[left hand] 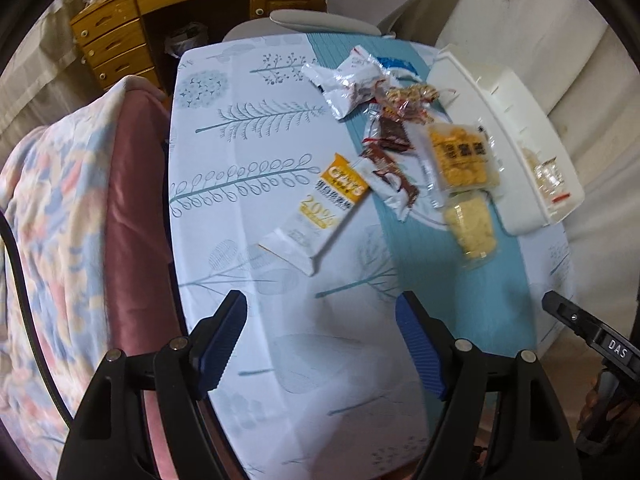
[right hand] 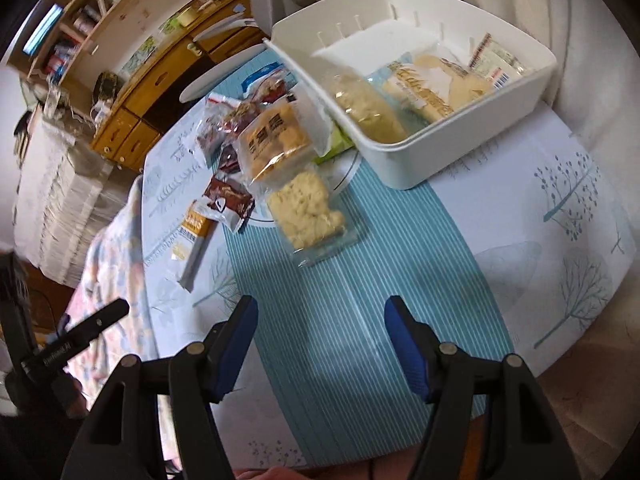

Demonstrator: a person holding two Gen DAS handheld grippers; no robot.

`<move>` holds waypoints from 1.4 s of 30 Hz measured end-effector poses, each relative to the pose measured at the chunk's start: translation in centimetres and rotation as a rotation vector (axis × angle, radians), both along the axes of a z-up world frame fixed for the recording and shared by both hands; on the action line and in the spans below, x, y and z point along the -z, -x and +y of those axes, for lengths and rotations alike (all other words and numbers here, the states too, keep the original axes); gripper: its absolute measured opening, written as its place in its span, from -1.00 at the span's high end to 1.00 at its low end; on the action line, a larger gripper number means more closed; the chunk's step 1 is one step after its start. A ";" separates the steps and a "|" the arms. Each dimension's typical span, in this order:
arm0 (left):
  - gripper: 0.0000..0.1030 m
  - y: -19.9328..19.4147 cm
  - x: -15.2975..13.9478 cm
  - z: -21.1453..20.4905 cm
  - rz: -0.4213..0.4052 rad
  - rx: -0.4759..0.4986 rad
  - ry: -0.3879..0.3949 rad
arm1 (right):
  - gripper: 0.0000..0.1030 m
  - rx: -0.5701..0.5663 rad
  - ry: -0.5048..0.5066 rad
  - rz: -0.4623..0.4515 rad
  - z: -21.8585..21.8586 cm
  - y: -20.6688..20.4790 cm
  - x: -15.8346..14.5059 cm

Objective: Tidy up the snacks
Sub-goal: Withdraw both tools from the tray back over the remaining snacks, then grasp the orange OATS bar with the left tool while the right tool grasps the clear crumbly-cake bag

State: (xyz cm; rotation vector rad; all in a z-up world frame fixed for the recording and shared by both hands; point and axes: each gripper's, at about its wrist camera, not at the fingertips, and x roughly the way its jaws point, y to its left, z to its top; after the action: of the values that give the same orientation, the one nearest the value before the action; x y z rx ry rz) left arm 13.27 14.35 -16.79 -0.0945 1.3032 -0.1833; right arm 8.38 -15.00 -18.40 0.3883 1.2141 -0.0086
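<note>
Snack packets lie in a heap on the table. A white and orange bar lies nearest my left gripper. Beside it are a brown and white packet, a pack of orange crackers, a clear pack of pale biscuits and a silver bag. A white bin holds several packets. My left gripper is open above the near table edge. My right gripper is open over the striped runner, short of the biscuits.
The table has a leaf-print cloth with a teal striped runner. A chair with a floral blanket stands at the left edge. Wooden drawers and shelves are behind. The other gripper shows at each view's side.
</note>
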 end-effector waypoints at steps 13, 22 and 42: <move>-0.58 -5.1 5.0 -0.6 0.113 0.042 0.003 | -0.35 -0.199 0.229 -0.133 4.6 -3.3 2.6; -0.58 -8.4 8.5 -2.1 0.166 0.057 -0.007 | -0.36 -0.280 0.298 -0.096 4.8 -5.6 6.0; 0.00 -11.7 10.3 -3.7 0.124 0.036 -0.103 | -0.39 -0.334 0.343 -0.097 5.0 -8.2 9.1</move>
State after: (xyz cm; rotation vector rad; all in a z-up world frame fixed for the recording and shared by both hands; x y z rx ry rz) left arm 24.92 10.68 -27.08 0.0053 1.4363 -0.1427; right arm 16.56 -9.98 -27.47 -0.1140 1.1432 0.0875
